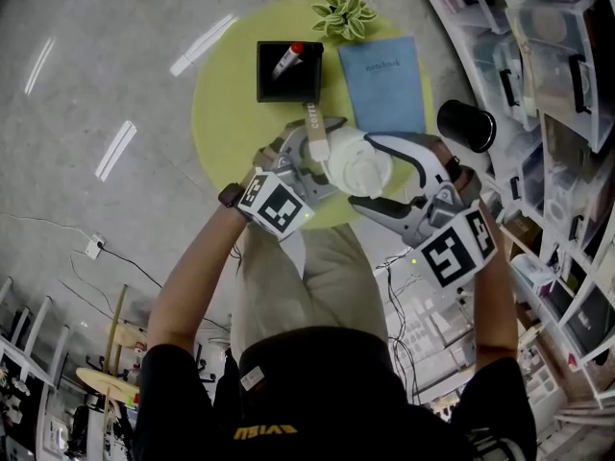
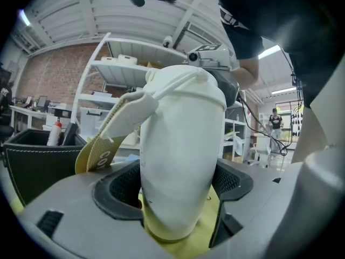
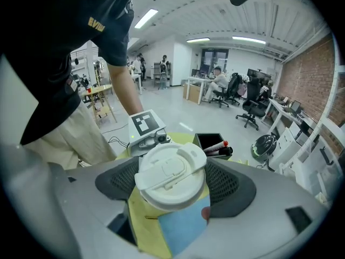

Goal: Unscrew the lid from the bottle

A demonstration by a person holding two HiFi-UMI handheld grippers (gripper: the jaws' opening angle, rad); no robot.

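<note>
A white bottle with a tan carry strap is held above the yellow-green round table. My left gripper is shut on the bottle's body, its dark pads pressing both sides. The bottle's white flip-top lid faces up and shows in the head view as a white disc. My right gripper comes in from the right and closes round the lid, a pad touching its rim on each side. In the head view the lid hides most of the body.
On the table behind the bottle stand a black pen box with a red-capped marker, a blue notebook and a small potted plant. A black cylinder sits at the table's right edge, near shelves with storage bins.
</note>
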